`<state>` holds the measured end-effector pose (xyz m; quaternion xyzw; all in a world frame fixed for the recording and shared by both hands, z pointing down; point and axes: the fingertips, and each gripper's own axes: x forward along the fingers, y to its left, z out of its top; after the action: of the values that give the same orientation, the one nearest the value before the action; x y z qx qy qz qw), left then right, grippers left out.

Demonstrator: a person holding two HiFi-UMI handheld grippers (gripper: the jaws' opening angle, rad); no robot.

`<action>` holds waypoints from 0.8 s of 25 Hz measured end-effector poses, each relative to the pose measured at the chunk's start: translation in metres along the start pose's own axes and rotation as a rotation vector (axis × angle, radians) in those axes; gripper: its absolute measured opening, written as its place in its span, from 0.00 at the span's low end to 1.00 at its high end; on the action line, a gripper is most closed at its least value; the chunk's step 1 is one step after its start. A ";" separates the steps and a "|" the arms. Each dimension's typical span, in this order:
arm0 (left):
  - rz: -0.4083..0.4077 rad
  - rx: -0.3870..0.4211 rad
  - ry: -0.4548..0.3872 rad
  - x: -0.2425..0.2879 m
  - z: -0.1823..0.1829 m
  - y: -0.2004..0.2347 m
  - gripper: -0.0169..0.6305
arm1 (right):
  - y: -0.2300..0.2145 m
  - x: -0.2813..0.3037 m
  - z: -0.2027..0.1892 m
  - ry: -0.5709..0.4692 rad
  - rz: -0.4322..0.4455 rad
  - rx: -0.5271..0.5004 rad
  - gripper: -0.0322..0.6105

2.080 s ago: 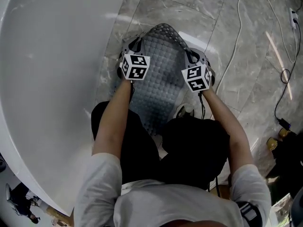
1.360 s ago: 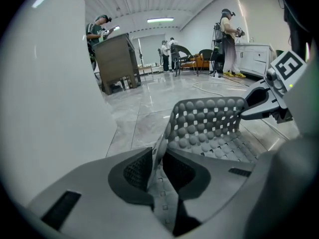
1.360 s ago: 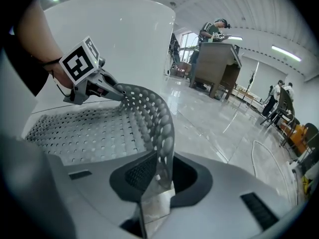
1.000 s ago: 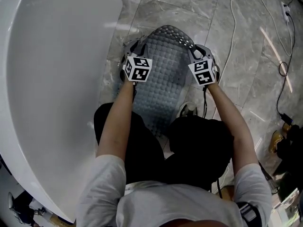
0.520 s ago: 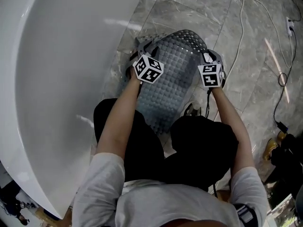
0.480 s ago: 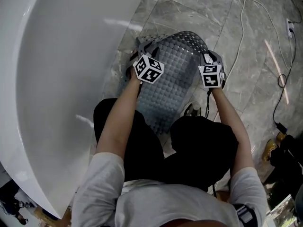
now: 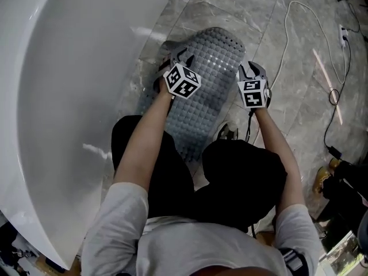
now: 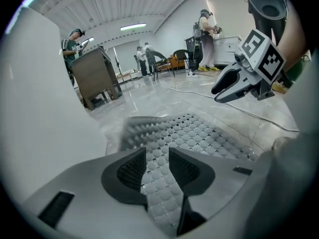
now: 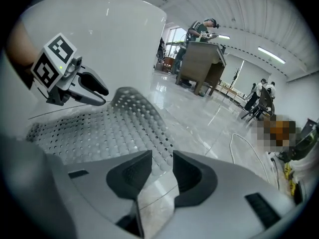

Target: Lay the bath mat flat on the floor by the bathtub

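Observation:
The grey studded bath mat lies stretched out on the marble floor beside the white bathtub. Its far corner next to the tub curls upward. My left gripper hovers over the mat's tub-side edge. Its jaws have just been opening and stand open, with the mat showing in the gap and no pad pressing it. My right gripper is over the opposite edge. It has also just been opening and stands open, the mat's rim and bare floor between the jaws.
The person kneels at the mat's near end, knees in black trousers on it. A white cable and a black cable run over the floor to the right. Far off stand a brown cabinet and several people.
The mat's far end has dropped from an arch and reaches farther along the floor. Both grippers have drawn back and up a little from the mat's edges, and their jaws have spread.

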<state>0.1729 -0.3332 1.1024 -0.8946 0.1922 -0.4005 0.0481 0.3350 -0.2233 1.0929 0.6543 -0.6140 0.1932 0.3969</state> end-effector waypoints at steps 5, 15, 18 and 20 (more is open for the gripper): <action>-0.005 0.014 0.089 0.014 -0.015 -0.001 0.22 | 0.008 -0.009 -0.004 -0.004 0.063 -0.016 0.24; -0.051 -0.254 0.015 -0.001 0.023 0.003 0.14 | -0.017 -0.012 0.023 -0.069 0.137 0.061 0.24; -0.066 -0.424 -0.104 -0.035 0.075 0.016 0.07 | -0.020 -0.036 0.052 -0.117 0.139 0.047 0.10; -0.070 -0.447 -0.132 -0.057 0.105 0.024 0.05 | -0.026 -0.058 0.081 -0.139 0.131 0.032 0.06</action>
<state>0.2081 -0.3408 0.9854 -0.9134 0.2414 -0.2902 -0.1525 0.3311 -0.2488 0.9930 0.6309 -0.6785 0.1826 0.3291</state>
